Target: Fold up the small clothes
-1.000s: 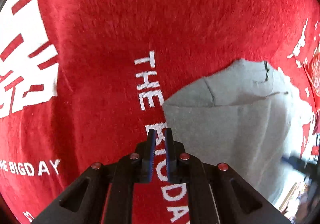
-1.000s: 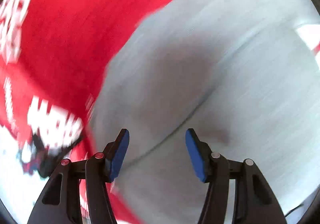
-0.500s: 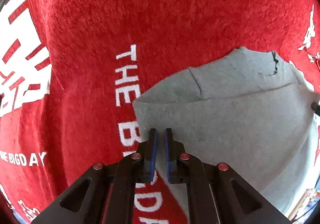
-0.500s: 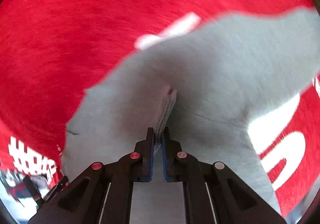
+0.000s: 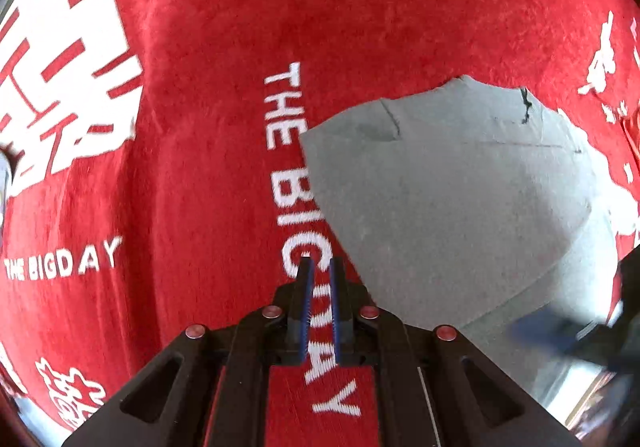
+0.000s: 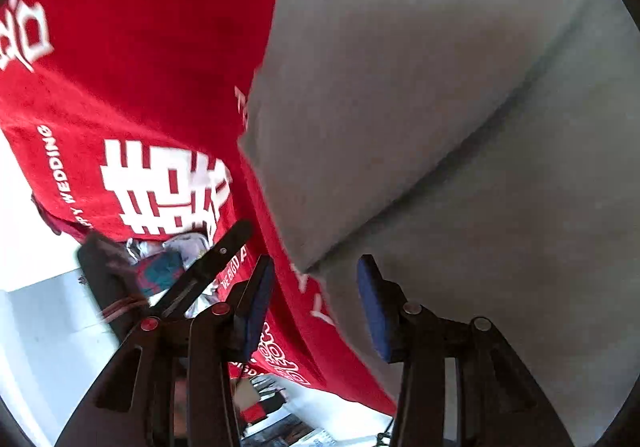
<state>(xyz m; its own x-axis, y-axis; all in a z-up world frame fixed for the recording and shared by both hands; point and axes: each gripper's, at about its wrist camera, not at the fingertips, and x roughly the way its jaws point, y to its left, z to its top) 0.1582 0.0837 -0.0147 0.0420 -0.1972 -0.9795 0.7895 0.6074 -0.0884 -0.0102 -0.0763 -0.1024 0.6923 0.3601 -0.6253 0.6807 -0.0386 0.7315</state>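
A grey garment [image 5: 460, 207] lies folded on a red cloth [image 5: 224, 19] with white lettering. My left gripper [image 5: 319, 267] is shut and empty, over the red cloth just left of the garment's near edge. In the right wrist view the garment [image 6: 460, 107] fills the right side, with a fold line across it. My right gripper [image 6: 316, 279] is open and empty, its jaws either side of the garment's near corner. The right gripper shows blurred at the lower right of the left wrist view [image 5: 560, 331].
The red cloth [image 6: 140, 27] hangs over the table edge at the left of the right wrist view. Below it are a white floor [image 6: 44, 323], a dark object [image 6: 108, 279] and some clutter. White "THE BIGDAY" lettering [image 5: 296, 175] runs beside the garment.
My right gripper has opened, letting go of the grey garment, and swung toward its left edge. My left gripper stayed shut and shifted left off the garment onto the red cloth.
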